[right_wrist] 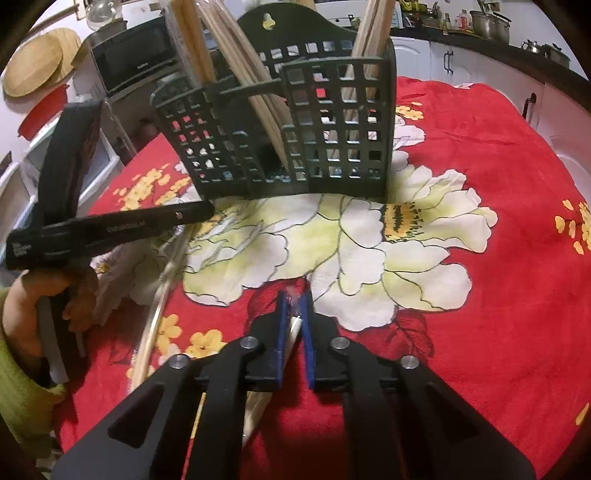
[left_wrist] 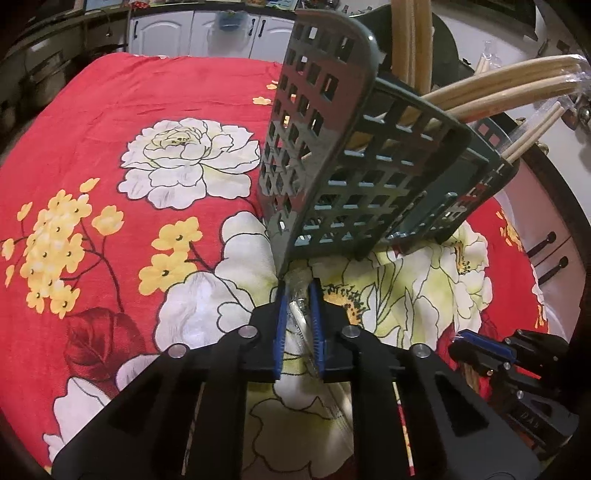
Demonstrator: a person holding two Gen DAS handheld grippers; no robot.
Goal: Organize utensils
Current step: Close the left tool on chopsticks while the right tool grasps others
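A dark green lattice utensil holder (left_wrist: 369, 177) stands on the red floral cloth, with several wooden chopsticks (left_wrist: 495, 92) sticking out of its compartments. It also shows in the right wrist view (right_wrist: 332, 129). My left gripper (left_wrist: 299, 291) is shut on a clear-wrapped chopstick pack (left_wrist: 300, 314), just in front of the holder's near corner. My right gripper (right_wrist: 294, 299) is shut on a wrapped chopstick pack (right_wrist: 293, 332), a short way in front of the holder. The left gripper body (right_wrist: 92, 229) shows at the left of the right wrist view.
The red floral cloth (left_wrist: 110, 184) covers the whole table. White cabinets (left_wrist: 221, 33) stand behind it. A microwave (right_wrist: 133, 62) and wooden boards (right_wrist: 37, 62) are at the far left. Pots (right_wrist: 491, 22) sit on a counter at the back right.
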